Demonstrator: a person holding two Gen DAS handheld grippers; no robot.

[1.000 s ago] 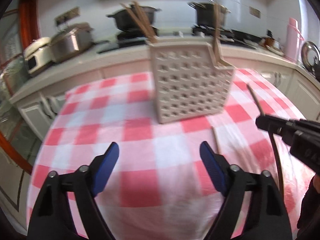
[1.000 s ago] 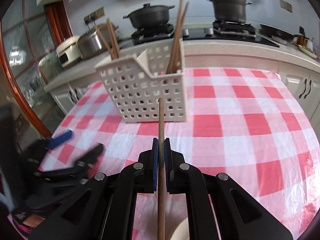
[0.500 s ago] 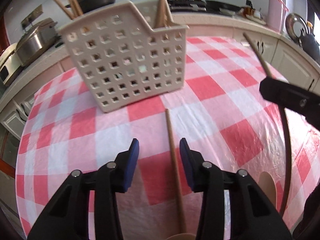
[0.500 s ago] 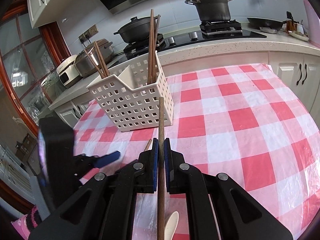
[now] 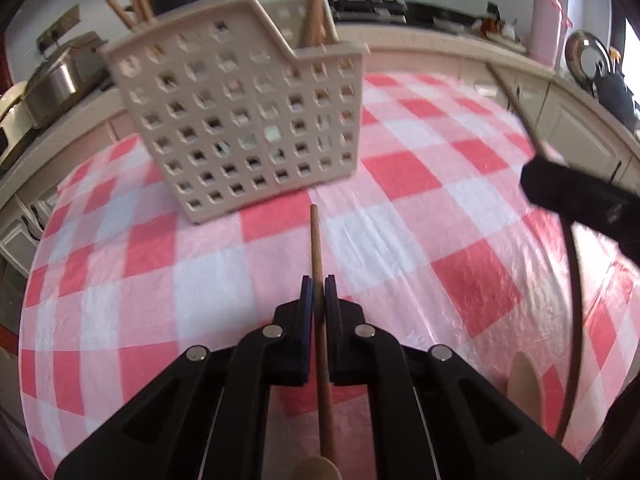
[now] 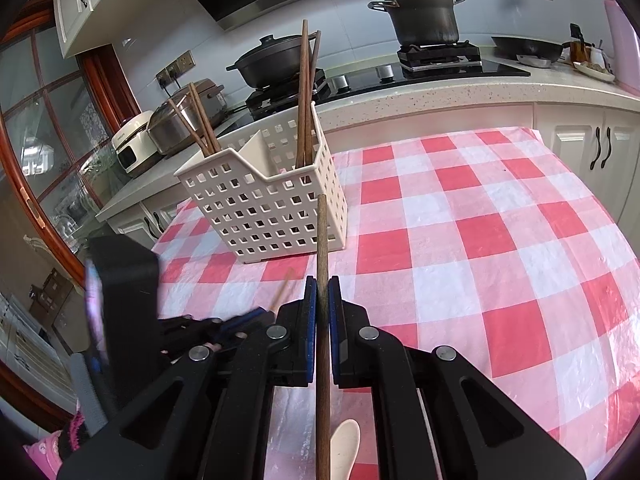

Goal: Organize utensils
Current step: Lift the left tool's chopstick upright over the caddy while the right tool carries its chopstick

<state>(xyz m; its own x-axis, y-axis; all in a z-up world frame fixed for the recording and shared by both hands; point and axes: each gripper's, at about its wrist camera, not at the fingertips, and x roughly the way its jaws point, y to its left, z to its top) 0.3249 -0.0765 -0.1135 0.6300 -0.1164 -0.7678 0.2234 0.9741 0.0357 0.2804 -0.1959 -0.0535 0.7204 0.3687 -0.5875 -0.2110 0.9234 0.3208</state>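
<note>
Left wrist view: left gripper (image 5: 319, 294), its jaws just closed, pinches a light wooden spoon (image 5: 322, 340) by the handle; the spoon lies on the checked cloth (image 5: 400, 216), tip toward the white basket (image 5: 240, 120), short of it. Right gripper (image 5: 576, 196) at right edge. Right wrist view: right gripper (image 6: 321, 300) clamps a dark wooden stick (image 6: 322, 320), which points at the basket (image 6: 260, 208). A pale spoon (image 6: 345, 446) lies below. Chopsticks (image 6: 306, 92) stand in the basket.

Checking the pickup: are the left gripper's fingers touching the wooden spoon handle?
Touching. The left wrist view shows both blue fingers pressed against the wooden spoon handle, no gap either side.
</note>
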